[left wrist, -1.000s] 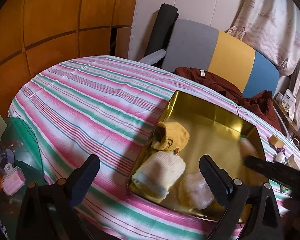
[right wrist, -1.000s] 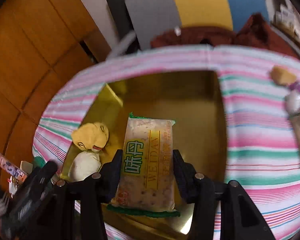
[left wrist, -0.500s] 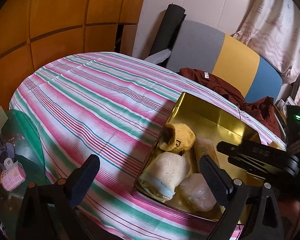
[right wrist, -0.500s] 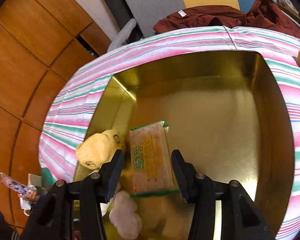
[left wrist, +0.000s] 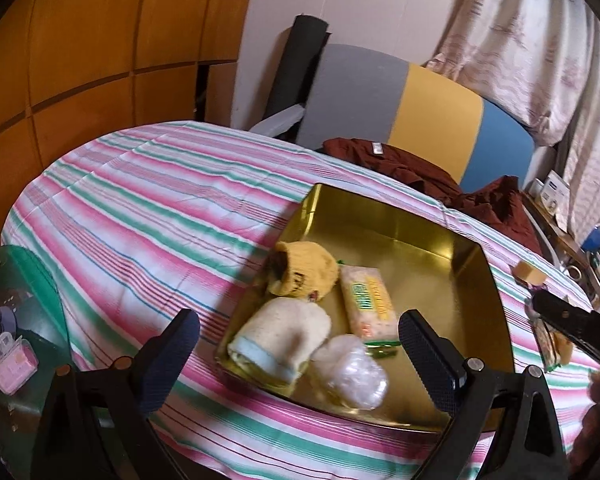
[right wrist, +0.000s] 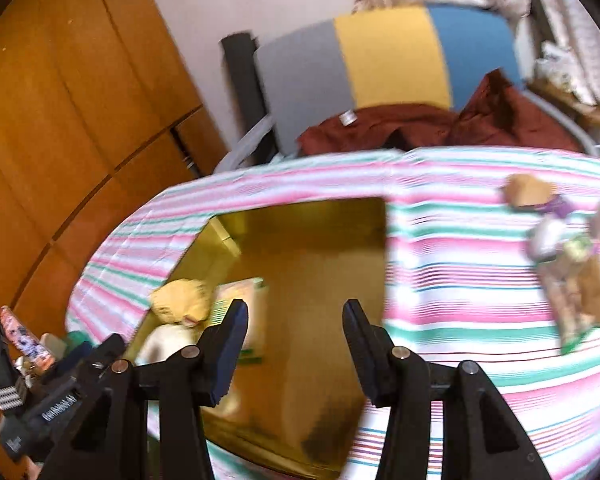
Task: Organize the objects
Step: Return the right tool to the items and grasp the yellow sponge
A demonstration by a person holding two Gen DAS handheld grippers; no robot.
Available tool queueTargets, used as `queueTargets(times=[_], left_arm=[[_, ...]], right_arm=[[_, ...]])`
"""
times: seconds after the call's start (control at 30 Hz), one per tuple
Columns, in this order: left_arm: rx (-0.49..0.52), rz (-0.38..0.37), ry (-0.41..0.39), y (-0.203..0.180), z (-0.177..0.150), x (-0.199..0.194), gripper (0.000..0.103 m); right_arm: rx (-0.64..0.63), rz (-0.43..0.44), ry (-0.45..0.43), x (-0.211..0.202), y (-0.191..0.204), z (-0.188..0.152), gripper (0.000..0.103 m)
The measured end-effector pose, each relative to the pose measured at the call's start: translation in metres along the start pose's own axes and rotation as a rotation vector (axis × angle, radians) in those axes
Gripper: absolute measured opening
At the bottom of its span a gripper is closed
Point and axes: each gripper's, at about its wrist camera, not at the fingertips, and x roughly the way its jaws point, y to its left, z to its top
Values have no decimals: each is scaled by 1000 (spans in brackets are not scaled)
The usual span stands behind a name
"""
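Change: cracker pack point(left wrist: 366, 304) is out of the right gripper point(right wrist: 295, 350) and now lies in the tin point(left wrist: 428, 236); a second ago it sat clamped between those fingers.
Right gripper: empty, jaws standing apart, nothing between them, lifted back over the tin's near edge; the view is smeared by motion.
Left gripper: point(left wrist: 298, 354) wide apart, holding nothing, hovering at the tin's near corner.
Tin: gold, square, on the striped table point(left wrist: 148, 216), its far half bare.
In the tin: yellow sock point(left wrist: 304, 266) at the left wall, cracker pack just beside it on the right, cream roll point(left wrist: 280, 338) in front of the sock, clear bag point(left wrist: 354, 370) beside the roll at the near wall.
Where the pack sits: flat on the tin floor, long side running away from the left camera, touching or nearly touching the sock; I cannot tell which.
Done: four things packed, all crowded into the tin's left side.
Left: loose cluster point(right wrist: 568, 256) out on the table well right of the tin, a tan lump, a purple-and-white piece, wrapped snacks; too blurred to count.
Progress: past halfway, I'd judge, with that cluster the right gripper's likely next stop.
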Motion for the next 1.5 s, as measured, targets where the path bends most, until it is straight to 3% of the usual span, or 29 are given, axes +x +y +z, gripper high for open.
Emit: queueTargets(times=[0.17, 0.37, 0.8, 0.9, 1.23, 1.5], left_arm=[[33, -32, -12, -15, -4, -7, 102], [89, -76, -10, -37, -12, -12, 102], [251, -230, 20, -103, -45, -36, 103], [297, -251, 23, -118, -54, -41, 103], [355, -297, 64, -149, -72, -50, 103], [393, -302, 65, -165, -75, -53, 103]], right_arm=[[64, -120, -45, -28, -56, -12, 50], [191, -244, -1, -42, -136, -36, 50], [336, -458, -3, -81, -250, -76, 53], [368, -464, -8, -81, -268, -70, 56], [420, -340, -34, -43, -292, -22, 65], [390, -296, -28, -22, -289, -10, 67]])
